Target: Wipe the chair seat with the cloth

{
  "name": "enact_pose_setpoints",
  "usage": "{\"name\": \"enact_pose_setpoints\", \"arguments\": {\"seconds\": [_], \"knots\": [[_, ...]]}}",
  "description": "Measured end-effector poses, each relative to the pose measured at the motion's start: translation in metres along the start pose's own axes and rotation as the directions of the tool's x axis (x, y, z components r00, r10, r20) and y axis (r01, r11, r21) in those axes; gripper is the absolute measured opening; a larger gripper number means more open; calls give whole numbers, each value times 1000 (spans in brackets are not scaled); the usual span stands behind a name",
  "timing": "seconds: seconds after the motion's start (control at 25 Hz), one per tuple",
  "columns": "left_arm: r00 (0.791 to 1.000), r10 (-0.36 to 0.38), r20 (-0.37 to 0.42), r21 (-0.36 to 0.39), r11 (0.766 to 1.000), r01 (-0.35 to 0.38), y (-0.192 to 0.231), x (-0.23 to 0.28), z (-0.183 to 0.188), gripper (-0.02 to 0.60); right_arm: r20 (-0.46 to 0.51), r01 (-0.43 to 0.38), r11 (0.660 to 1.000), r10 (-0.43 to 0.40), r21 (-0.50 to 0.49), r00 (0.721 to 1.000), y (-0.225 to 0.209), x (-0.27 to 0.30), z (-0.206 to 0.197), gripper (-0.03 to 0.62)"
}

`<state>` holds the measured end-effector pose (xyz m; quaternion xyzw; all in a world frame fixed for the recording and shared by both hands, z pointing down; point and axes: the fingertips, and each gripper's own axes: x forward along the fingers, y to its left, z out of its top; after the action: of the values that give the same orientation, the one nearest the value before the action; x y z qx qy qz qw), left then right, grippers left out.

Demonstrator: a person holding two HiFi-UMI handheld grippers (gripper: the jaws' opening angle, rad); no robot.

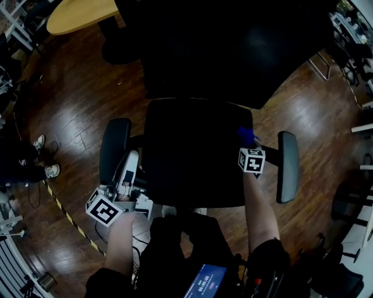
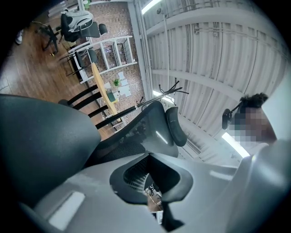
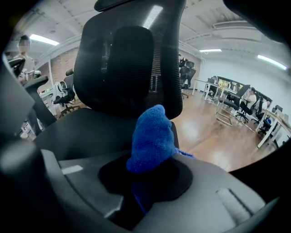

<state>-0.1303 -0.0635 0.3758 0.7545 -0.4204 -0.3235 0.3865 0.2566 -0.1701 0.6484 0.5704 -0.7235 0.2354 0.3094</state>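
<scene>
The black office chair's seat (image 1: 192,151) fills the middle of the head view, with an armrest on each side. My right gripper (image 1: 248,142) hovers over the seat's right edge, shut on a blue cloth (image 1: 246,135). In the right gripper view the cloth (image 3: 152,139) sticks up out of the closed jaws of the right gripper (image 3: 145,182), with the chair's backrest (image 3: 132,59) behind it. My left gripper (image 1: 132,166) sits low between the left armrest (image 1: 113,148) and the seat. The left gripper view shows that gripper (image 2: 152,200) shut with nothing in it, beside the armrest (image 2: 41,145).
A dark desk (image 1: 233,46) stands just behind the chair, and a round wooden table (image 1: 81,14) is at the far left. A person's shoes (image 1: 46,169) and yellow-black floor tape (image 1: 67,215) lie to the left. More chairs stand at the right edge.
</scene>
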Motion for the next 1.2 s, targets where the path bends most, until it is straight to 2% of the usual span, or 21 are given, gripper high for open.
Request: {"name": "enact_pose_setpoints", "arguments": {"seconds": [0.28,0.36,0.44,0.52,0.64,0.76,0.84,0.92,1.08,1.12,1.2], "knots": [[1000,-15,-5,-9,1000,15,-2,4,-5,-8,17,35,999,-35,-9,999,1,0,7,77],[1000,-18,-2,-17,1000,18,-1,4,-5,-8,54,-11,1000,12,-20,998,31,-2,20,77],[1000,-23,-1,-18,1000,23,-2,3,-5,-8,90,-119,991,124,-59,988,91,-1,36,77],[999,-35,-1,-12,999,35,-5,1,-4,-8,107,-250,964,259,-86,960,168,3,49,77],[999,-54,9,-9,999,54,-9,-1,-1,-8,112,-420,900,432,-114,895,279,7,63,77],[998,-63,20,-13,998,63,-12,-1,-1,-8,67,-545,825,558,-149,827,367,1,55,77],[998,-67,18,-12,998,67,-14,-1,-2,-8,20,-596,786,607,-162,795,408,-2,38,77],[998,-67,18,-11,998,67,-14,-3,-2,-8,2,-611,773,621,-173,784,427,-3,24,77],[998,-61,23,-6,998,61,-12,-9,4,-8,24,-595,777,612,-208,791,421,2,17,78],[998,-60,24,-7,998,60,-11,-9,5,-8,24,-583,786,600,-206,800,411,5,15,78],[998,-58,18,-5,998,58,-10,-10,5,-8,25,-540,826,551,-165,834,377,11,10,78]]}}
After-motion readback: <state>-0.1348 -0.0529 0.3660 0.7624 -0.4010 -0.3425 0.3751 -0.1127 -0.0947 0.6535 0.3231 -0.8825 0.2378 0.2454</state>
